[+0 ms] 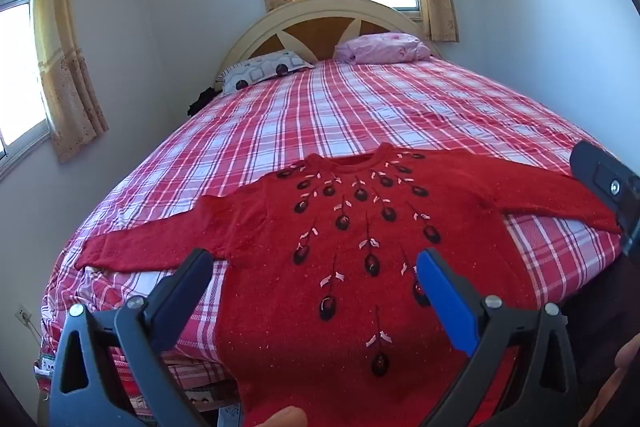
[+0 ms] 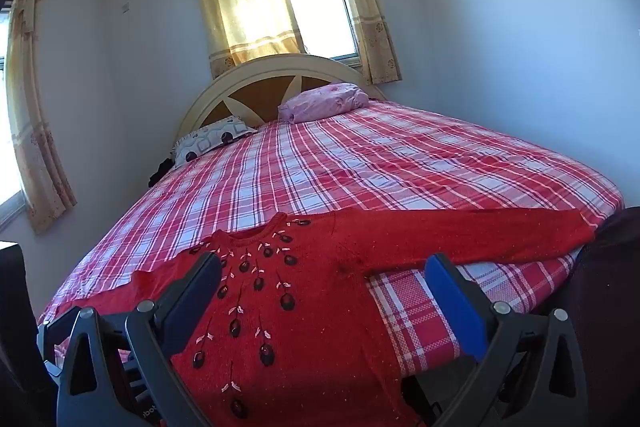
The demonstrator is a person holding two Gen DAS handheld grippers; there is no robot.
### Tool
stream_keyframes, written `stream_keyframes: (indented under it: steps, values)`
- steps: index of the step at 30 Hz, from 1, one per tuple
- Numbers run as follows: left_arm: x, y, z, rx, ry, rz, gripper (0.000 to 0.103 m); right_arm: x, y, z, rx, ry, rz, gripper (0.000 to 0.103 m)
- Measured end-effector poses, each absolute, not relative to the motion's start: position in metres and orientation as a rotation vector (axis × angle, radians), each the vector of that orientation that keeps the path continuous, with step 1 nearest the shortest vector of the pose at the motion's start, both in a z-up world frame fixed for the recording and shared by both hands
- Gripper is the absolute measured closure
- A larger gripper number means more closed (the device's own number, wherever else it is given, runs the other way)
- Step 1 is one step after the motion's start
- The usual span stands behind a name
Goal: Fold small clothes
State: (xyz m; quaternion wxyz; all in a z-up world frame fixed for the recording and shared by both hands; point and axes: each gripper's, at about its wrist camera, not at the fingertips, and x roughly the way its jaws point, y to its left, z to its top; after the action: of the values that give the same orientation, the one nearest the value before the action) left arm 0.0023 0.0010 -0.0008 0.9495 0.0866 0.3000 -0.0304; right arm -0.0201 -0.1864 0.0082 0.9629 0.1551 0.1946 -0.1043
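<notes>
Sweater spread flat on the bed, front up, no fold made yet.

It lies at the bed's near end with both sleeves stretched out sideways and the hem hanging over the near edge; judging by this, every fold is still to do. It is a red knit, soft and slightly fuzzy, with a round ribbed neck and dark oval beads on thin stems with pale leaf stitches fanning down the chest. The bed's plaid sheet is smooth woven cloth. The left gripper and right gripper hover above the sweater's lower part, fingers spread fully wide, holding nothing.
</notes>
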Motion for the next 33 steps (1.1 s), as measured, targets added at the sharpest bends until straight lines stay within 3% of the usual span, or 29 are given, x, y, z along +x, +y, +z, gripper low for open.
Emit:
stream_keyframes:
  steps: [33]
  values:
    - [0.003, 0.013, -0.007, 0.105, 0.636, -0.073, 0.0, -0.016, -0.182, 0.001, 0.293, 0.423, -0.215, 0.001]
